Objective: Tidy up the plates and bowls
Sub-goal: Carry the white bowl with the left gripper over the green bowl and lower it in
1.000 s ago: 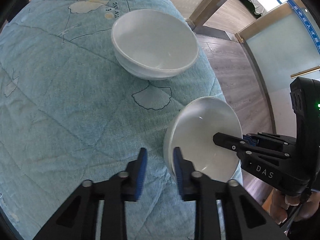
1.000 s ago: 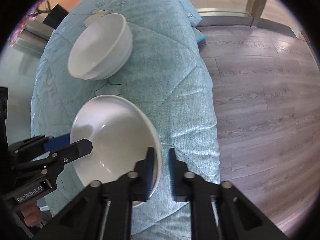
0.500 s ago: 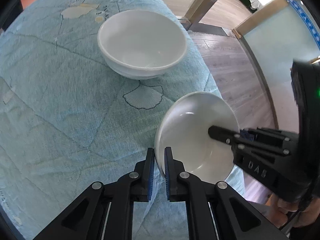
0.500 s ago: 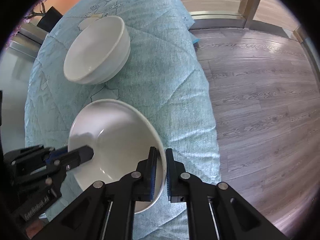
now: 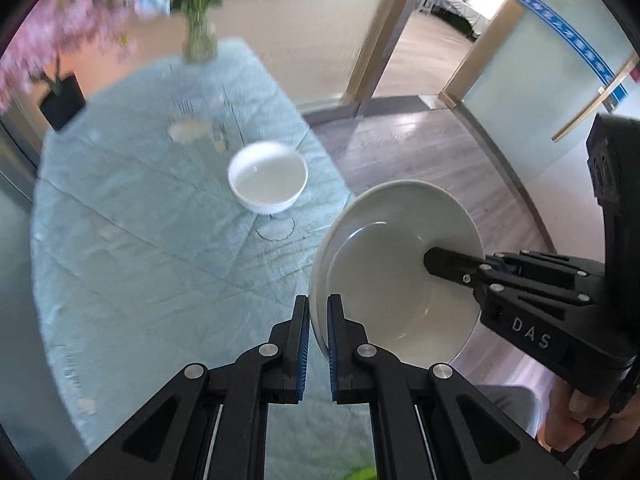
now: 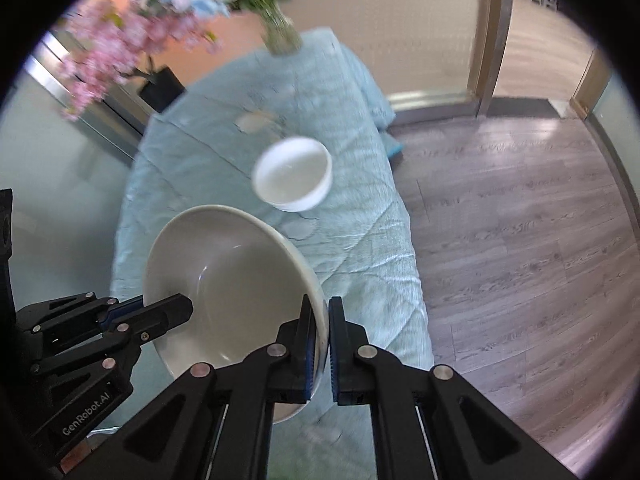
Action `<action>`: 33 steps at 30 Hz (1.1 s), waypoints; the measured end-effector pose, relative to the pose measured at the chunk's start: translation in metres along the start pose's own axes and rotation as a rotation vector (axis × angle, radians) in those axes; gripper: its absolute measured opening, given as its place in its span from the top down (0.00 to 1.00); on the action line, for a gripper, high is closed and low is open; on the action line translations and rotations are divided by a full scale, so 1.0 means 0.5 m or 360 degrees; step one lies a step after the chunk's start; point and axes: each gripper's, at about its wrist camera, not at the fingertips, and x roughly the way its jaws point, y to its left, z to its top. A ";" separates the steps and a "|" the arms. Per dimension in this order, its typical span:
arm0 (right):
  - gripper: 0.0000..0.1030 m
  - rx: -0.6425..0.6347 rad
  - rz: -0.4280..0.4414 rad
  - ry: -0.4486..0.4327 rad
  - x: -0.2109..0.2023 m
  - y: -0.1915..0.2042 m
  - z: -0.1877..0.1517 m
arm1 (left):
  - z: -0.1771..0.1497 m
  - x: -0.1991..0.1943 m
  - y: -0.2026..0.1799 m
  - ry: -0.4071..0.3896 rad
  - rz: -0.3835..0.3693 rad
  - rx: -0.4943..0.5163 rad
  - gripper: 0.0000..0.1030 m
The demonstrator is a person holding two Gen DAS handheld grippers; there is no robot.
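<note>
A wide white bowl (image 5: pixel 400 276) hangs in the air between both grippers, high above the table. My left gripper (image 5: pixel 318 312) is shut on its left rim. My right gripper (image 6: pixel 320 328) is shut on its right rim, and the bowl fills the lower left of the right wrist view (image 6: pixel 228 284). Each gripper shows in the other's view, the right one (image 5: pixel 452 260) and the left one (image 6: pixel 168 312). A second, deeper white bowl (image 5: pixel 268 178) sits upright on the blue quilted cloth (image 5: pixel 140 240), far below; it also shows in the right wrist view (image 6: pixel 294 180).
A glass vase of flowers (image 5: pixel 198 38) stands at the table's far end. A pink blossom plant in a black pot (image 5: pixel 62 98) stands beyond the far left edge. Wooden floor (image 6: pixel 520 240) lies to the right of the table.
Both grippers have lifted the wide bowl well up off the cloth; the table and the second bowl now look much smaller and farther away. A second ago the left gripper was open beside the rim.
</note>
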 end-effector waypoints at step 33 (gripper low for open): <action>0.95 -0.0113 0.0044 -0.0001 -0.259 0.157 -0.446 | -0.607 -0.381 -0.080 -0.0031 -0.0042 -0.0120 0.96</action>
